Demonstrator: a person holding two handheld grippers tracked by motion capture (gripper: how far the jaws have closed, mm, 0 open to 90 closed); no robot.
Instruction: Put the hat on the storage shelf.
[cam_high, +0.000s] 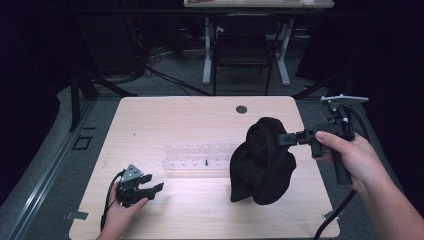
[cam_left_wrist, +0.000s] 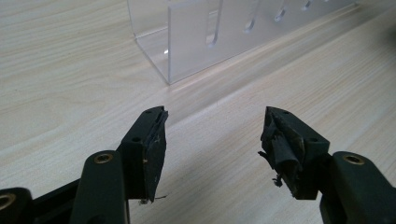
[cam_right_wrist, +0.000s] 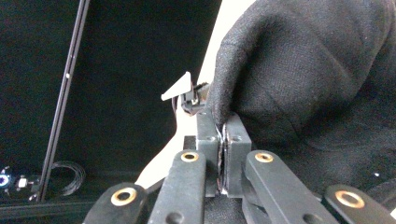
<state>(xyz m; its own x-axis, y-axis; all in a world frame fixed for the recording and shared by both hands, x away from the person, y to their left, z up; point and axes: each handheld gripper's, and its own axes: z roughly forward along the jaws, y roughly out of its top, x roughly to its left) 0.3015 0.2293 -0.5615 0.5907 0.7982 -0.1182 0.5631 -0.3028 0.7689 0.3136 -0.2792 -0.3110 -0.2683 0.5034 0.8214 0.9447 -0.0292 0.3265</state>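
1. Black cloth (cam_high: 262, 162): dark, matte, woven fabric, bunched into a rumpled mass with deep folds; it hangs over the right half of the wooden table (cam_high: 165, 120), its lower end at the tabletop.
2. Right gripper (cam_high: 289, 139): jaws pressed together on an upper fold of the cloth, holding it up.
3. Left gripper (cam_high: 151, 184): jaws spread, empty, low over the table's front left.
4. Clear acrylic rack (cam_high: 200, 159): mid-table, just left of the cloth.

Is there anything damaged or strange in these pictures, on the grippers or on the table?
Yes. The padding on the left gripper is worn: on both open jaws it is torn and frayed, with loose threads hanging. Otherwise, the black cloth hangs bunched from the right gripper, whose jaws are shut on a fold, beside the clear plastic rack.
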